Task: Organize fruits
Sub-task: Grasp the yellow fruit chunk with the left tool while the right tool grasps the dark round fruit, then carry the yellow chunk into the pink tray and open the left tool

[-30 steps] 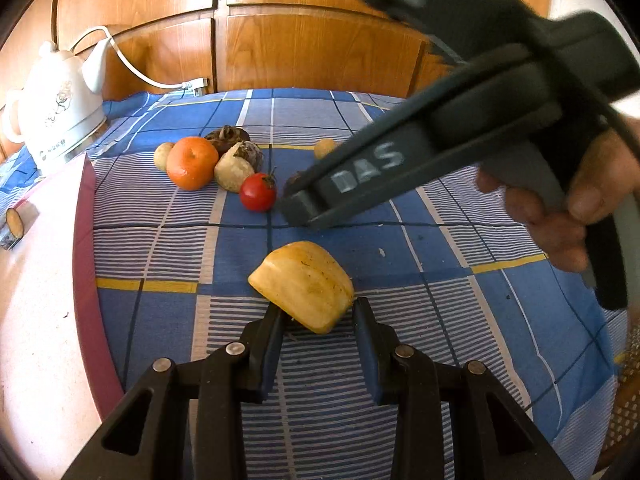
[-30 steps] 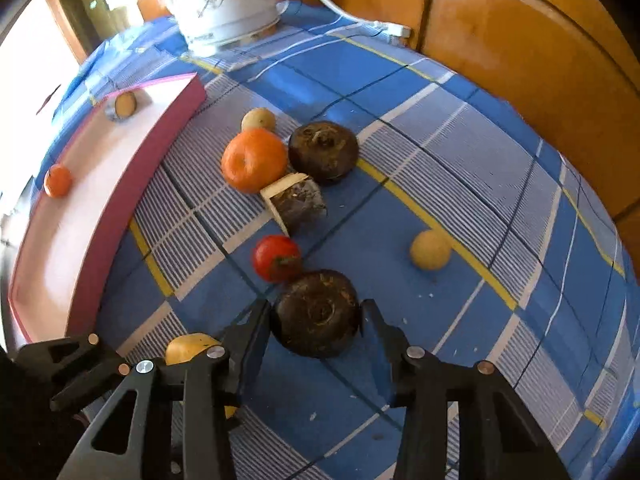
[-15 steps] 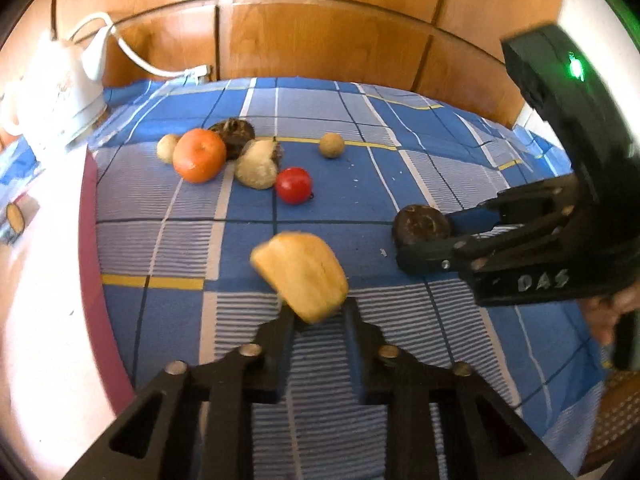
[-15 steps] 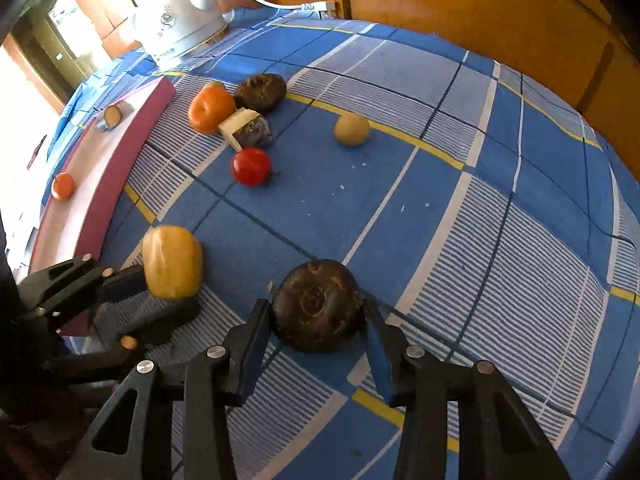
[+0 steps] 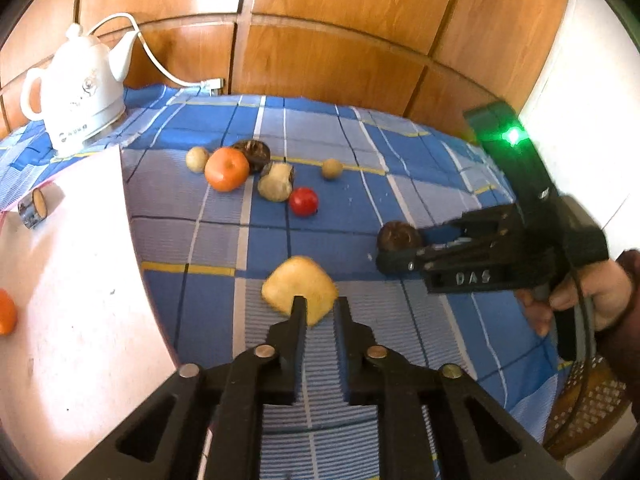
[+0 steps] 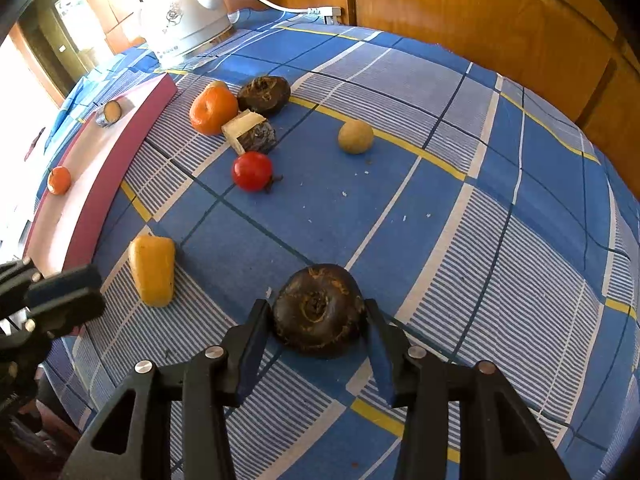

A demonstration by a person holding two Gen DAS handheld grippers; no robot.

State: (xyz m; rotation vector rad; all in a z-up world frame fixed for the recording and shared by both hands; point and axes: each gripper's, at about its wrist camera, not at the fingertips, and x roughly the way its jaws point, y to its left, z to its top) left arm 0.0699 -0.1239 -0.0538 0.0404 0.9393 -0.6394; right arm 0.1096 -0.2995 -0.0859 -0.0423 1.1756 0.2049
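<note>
My left claw (image 5: 320, 304) had clenched on nothing. The yellow fruit (image 6: 152, 270) had slipped out and lay on the surface near the tray (image 6: 92, 168). My right claw (image 6: 316, 306) had just been opening, released around the dark round fruit (image 6: 320, 320), well away from the tray, so I judged neither sorted yet.

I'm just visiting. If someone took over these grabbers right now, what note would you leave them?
Left gripper: shut, empty; yellow fruit piece lies on the cloth ahead of it.
Right gripper: jaws just opening around the dark round fruit, which rests on the cloth.
Done: small orange and cut slice in the tray.
Left: those two, the big orange, tomato and the rest on the cloth.
</note>
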